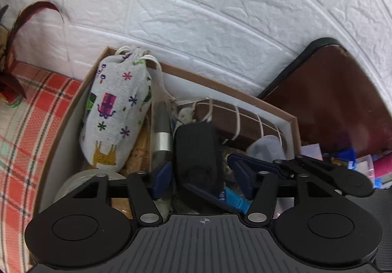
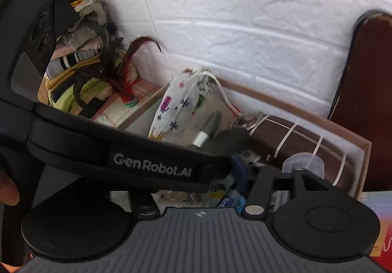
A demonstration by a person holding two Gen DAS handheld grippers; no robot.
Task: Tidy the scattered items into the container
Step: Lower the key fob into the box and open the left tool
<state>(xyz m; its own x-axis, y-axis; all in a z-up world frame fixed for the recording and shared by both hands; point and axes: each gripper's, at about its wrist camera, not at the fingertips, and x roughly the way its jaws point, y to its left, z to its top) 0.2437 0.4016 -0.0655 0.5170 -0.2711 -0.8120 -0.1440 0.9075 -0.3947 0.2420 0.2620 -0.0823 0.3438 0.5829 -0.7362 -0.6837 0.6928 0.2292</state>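
A shallow cardboard box [image 1: 292,123] stands against the white wall, full of items: a printed drawstring pouch [image 1: 115,113], a dark marker with a silver band [image 1: 161,137], a brown case wound with white cord [image 1: 245,126] and a clear plastic piece [image 1: 265,148]. My left gripper [image 1: 199,175] is inside the box with a black boxy object [image 1: 198,153] between its blue pads; the jaws stand close on it. In the right wrist view the box [image 2: 365,150] and pouch [image 2: 176,106] show too. The left gripper's body crosses in front of my right gripper [image 2: 241,172], hiding its fingers.
A red plaid cloth [image 1: 29,130] and a dark red feather [image 1: 14,28] lie left of the box. A brown board with a black rim [image 1: 338,101] leans on the wall at right. Colourful packets [image 1: 360,165] lie at right. A pile of folded clothes [image 2: 80,35] stands at the far left.
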